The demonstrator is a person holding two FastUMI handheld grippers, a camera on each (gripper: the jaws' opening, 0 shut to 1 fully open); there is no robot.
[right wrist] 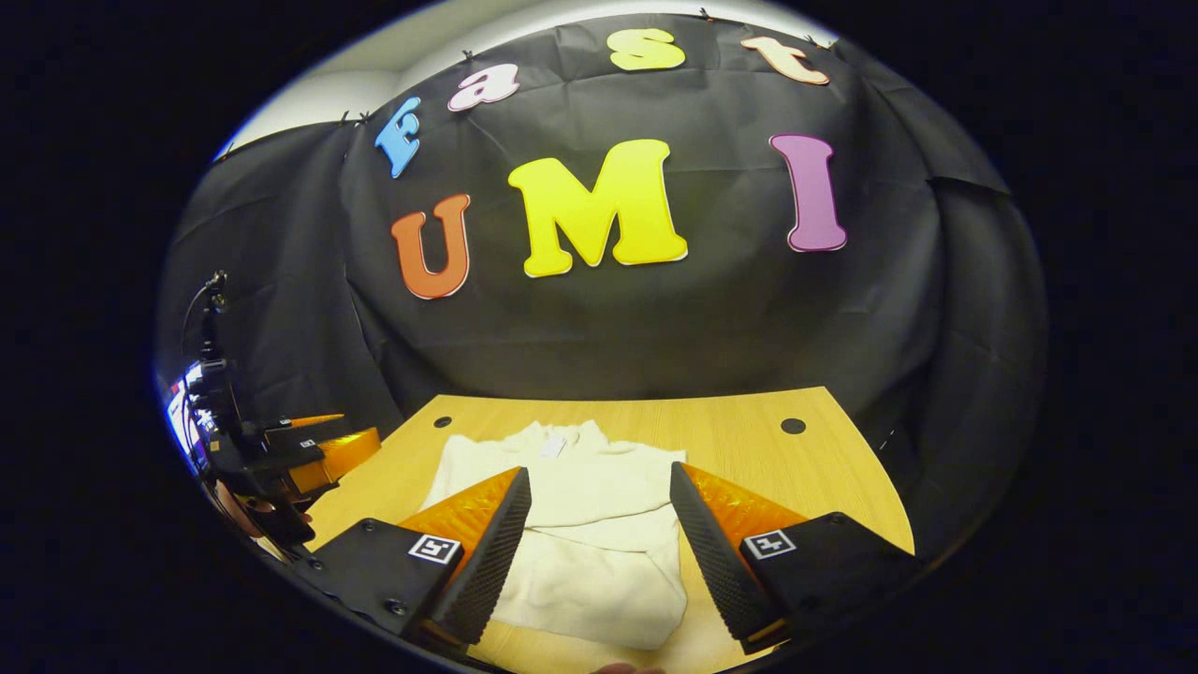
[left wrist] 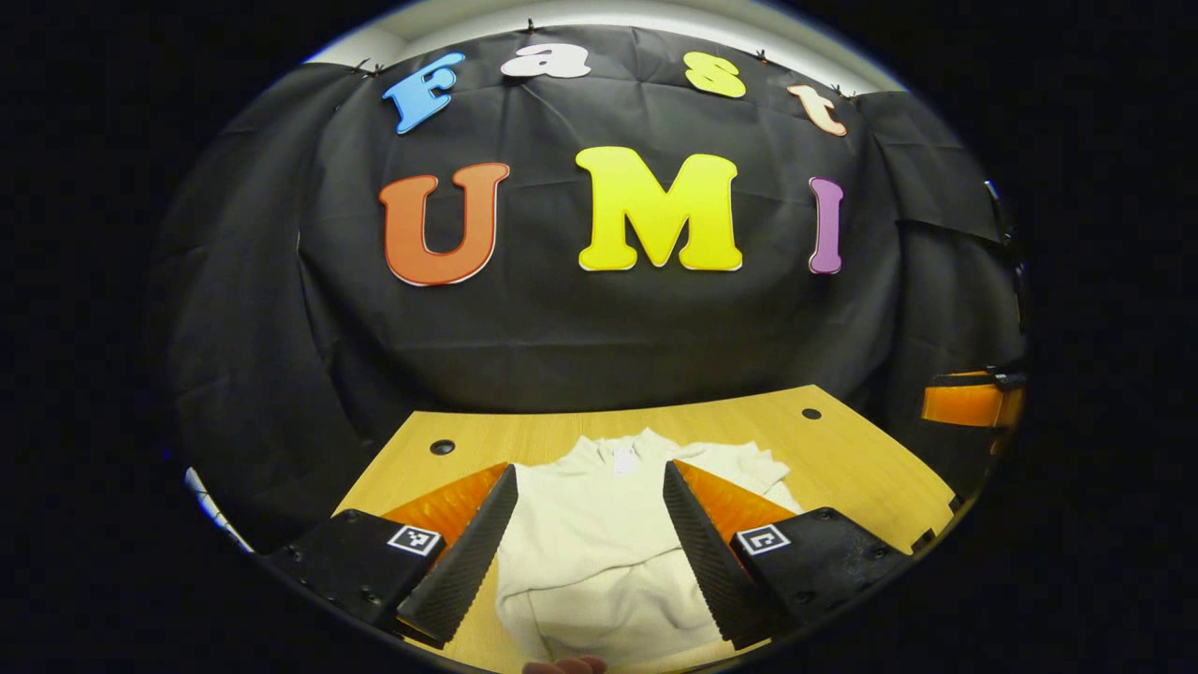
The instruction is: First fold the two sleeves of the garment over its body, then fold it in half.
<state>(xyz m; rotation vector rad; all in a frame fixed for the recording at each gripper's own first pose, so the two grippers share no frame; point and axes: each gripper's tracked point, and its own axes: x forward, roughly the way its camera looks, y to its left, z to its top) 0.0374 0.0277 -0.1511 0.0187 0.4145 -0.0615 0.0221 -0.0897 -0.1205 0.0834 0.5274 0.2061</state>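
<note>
In the left gripper view, we see our left gripper spread wide and empty above the cream garment on the wooden table, in the right gripper view, our right gripper likewise wide, empty, garment between its fingers, left gripper well off beside the table.

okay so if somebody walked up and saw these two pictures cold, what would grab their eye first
Most likely the cream garment, lying on the wooden table with its sleeves already folded over its body, pale against the black cloth wall behind. Next, the left gripper in the left gripper view, orange-and-black fingers spread open above the garment and gripping nothing. The right gripper hangs open over it in the right gripper view.
</note>
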